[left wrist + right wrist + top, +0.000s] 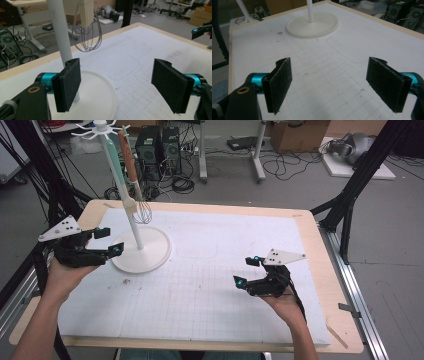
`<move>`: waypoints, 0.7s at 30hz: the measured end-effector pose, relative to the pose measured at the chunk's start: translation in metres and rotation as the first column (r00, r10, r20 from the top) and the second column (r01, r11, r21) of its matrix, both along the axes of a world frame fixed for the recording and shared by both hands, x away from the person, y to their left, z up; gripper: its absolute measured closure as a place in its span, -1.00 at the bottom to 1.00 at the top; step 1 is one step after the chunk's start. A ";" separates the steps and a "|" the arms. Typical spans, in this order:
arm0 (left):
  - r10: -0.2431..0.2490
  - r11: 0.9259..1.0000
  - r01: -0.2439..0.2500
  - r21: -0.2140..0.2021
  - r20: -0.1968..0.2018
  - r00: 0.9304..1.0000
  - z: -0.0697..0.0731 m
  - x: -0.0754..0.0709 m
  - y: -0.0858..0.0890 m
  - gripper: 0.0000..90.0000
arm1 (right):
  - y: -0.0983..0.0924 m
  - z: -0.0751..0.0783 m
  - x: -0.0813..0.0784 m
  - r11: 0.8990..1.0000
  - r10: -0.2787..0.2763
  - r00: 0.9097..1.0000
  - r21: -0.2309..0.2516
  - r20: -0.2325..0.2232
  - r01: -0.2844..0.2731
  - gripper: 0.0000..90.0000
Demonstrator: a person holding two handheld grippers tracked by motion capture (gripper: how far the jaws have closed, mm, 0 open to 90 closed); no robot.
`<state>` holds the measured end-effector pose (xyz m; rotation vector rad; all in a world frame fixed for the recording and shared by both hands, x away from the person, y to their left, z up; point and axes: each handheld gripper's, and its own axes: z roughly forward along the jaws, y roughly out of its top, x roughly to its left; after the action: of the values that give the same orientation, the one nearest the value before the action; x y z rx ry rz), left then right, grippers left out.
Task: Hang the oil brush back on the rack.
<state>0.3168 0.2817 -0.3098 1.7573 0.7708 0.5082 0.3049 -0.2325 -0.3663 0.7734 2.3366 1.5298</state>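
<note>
The whisk (141,206) hangs upright from the stand (141,251), handle above, wires down; it lies just ahead of and above the left claw (109,241), which gapes empty; the right claw (248,271), also open, sits well apart across the bench (310,245).

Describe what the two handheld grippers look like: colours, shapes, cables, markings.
Left gripper and right gripper match: black bodies, two flat black textured jaw pads on turquoise mounts, each topped by a grey three-cornered plate with dark dots. A black cable trails from the right one. Forearms are bare, with no sleeves.
</note>
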 end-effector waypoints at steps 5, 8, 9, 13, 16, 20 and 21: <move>-0.005 1.000 0.005 0.009 -0.009 1.000 -0.008 -0.003 -0.004 -0.48 | -0.003 -0.001 -0.002 1.000 -0.016 1.000 -0.003 0.006 0.016 -0.56; -0.005 1.000 0.005 0.011 -0.012 1.000 -0.011 -0.004 -0.006 -0.49 | -0.005 -0.002 -0.004 1.000 -0.023 1.000 -0.005 0.005 0.023 -0.56; -0.007 1.000 0.007 0.016 -0.018 1.000 -0.015 -0.005 -0.008 -0.49 | -0.007 -0.003 -0.004 1.000 -0.029 1.000 -0.005 0.008 0.029 -0.56; -0.008 1.000 0.009 0.021 -0.022 1.000 -0.020 -0.008 -0.011 -0.49 | -0.010 -0.003 -0.006 0.999 -0.042 0.999 -0.005 0.010 0.042 -0.56; -0.008 1.000 0.008 0.027 -0.023 1.000 -0.025 -0.010 -0.013 -0.49 | -0.012 -0.004 -0.008 0.999 -0.049 0.999 -0.006 0.012 0.049 -0.56; -0.010 0.999 0.011 0.034 -0.028 1.000 -0.030 -0.012 -0.015 -0.49 | -0.015 -0.005 -0.010 0.998 -0.060 0.998 -0.005 0.016 0.060 -0.56; -0.009 0.999 0.010 0.033 -0.032 0.999 -0.034 -0.013 -0.015 -0.49 | -0.017 -0.005 -0.011 0.998 -0.067 0.998 -0.002 0.017 0.067 -0.56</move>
<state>0.3036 0.2662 -0.3435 1.8031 0.7796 0.4905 0.2936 -0.2495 -0.3713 0.8267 2.2765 1.4993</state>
